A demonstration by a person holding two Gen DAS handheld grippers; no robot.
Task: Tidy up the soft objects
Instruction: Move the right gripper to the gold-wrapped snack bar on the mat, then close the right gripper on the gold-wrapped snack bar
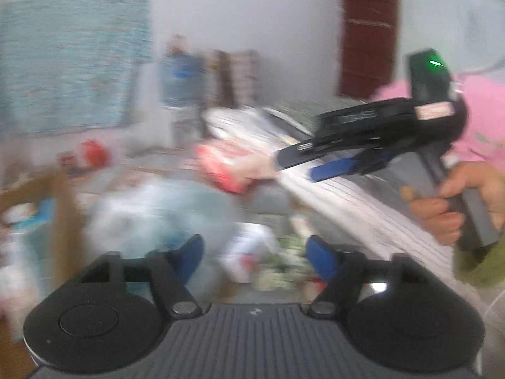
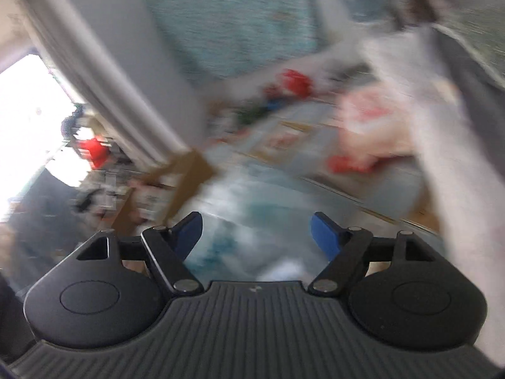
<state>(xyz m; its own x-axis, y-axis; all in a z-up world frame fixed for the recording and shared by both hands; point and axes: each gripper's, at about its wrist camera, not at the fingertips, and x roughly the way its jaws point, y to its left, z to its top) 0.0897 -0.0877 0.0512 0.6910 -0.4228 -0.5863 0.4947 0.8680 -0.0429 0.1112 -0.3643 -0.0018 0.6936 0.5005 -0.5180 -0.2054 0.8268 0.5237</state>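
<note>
Both views are blurred by motion. A pink and red soft object (image 1: 228, 165) is in the air in front of my right gripper (image 1: 295, 165), close to its fingertips; whether it touches them I cannot tell. The same object shows in the right wrist view (image 2: 369, 129), ahead and to the right, clear of the open blue fingers (image 2: 325, 232). My right gripper (image 2: 255, 230) is open and empty. My left gripper (image 1: 255, 252) is open and empty, over a pale blue-white bag or bundle (image 1: 164, 218) and a white crumpled item (image 1: 249, 252).
A bed with a white striped cover (image 1: 331, 195) runs from centre to right. A wooden frame (image 1: 60, 208) stands at the left. A blue water jug (image 1: 180, 79), a teal wall hanging (image 1: 72, 57) and a red item (image 1: 93, 153) lie behind.
</note>
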